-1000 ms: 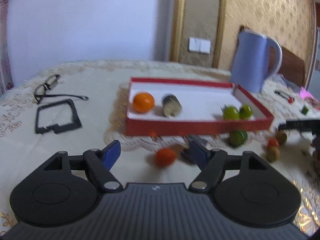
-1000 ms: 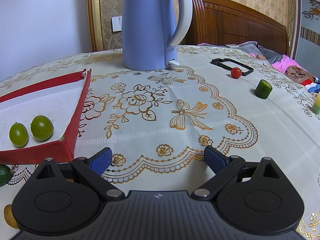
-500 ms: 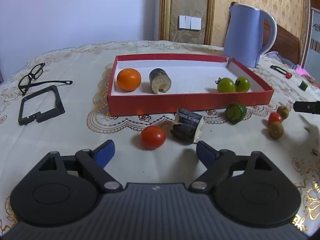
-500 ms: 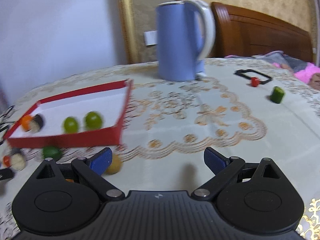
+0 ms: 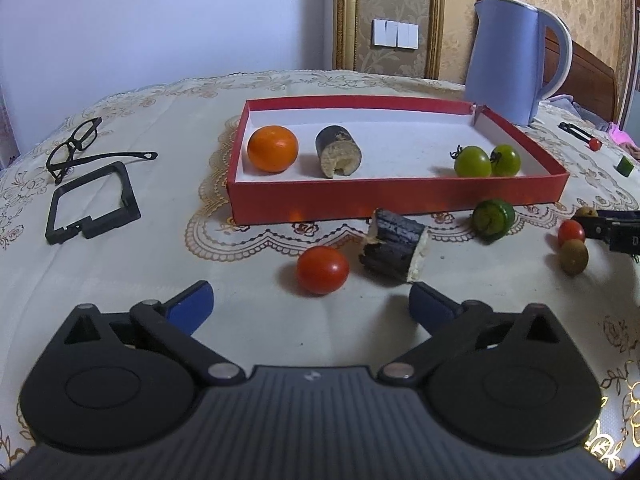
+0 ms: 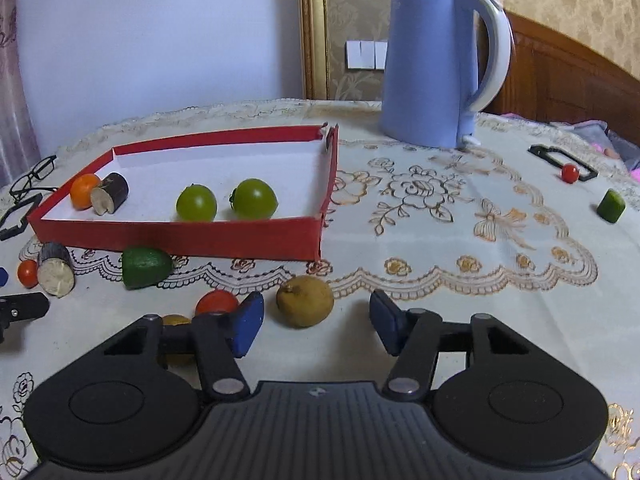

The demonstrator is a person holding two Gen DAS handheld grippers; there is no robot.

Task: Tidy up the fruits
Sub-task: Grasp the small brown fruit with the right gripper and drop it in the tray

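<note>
red cardboard walls frame the shallow box point(image 5: 396, 200) in the left wrist view, and on its white floor lie an orange point(image 5: 273, 148), a dark-skinned stub with a pale cut face point(image 5: 338, 151) beside it, and two green tomatoes point(image 5: 473, 161) touching each other near the far right wall. the left gripper point(image 5: 310, 300) hovers low over the lace tablecloth point(image 5: 120, 280), its blue fingers spread wide with nothing between them. just ahead of it a red tomato point(image 5: 322, 270) sits on the cloth, a second dark stub point(image 5: 394, 250) lies close on its right, and a green fruit point(image 5: 493, 218) rests near the box's front wall. further right a small red tomato point(image 5: 571, 232) and a brownish fruit point(image 5: 573, 256) lie together. glasses point(image 5: 76, 148) and a black frame point(image 5: 94, 204) lie to the left, a blue kettle point(image 5: 508, 60) behind the box. from the right wrist view, the right gripper point(image 6: 316, 322) is also released, fingers apart, and a yellow-brown fruit point(image 6: 305, 301) sits between them, nearer the left one; whether it touches is unclear. a red tomato point(image 6: 216, 302) peeks out behind that left finger. the green fruit point(image 6: 146, 267) lies by the box point(image 6: 180, 236), with a small tomato point(image 6: 569, 173) and a green piece point(image 6: 611, 206) far right.
</note>
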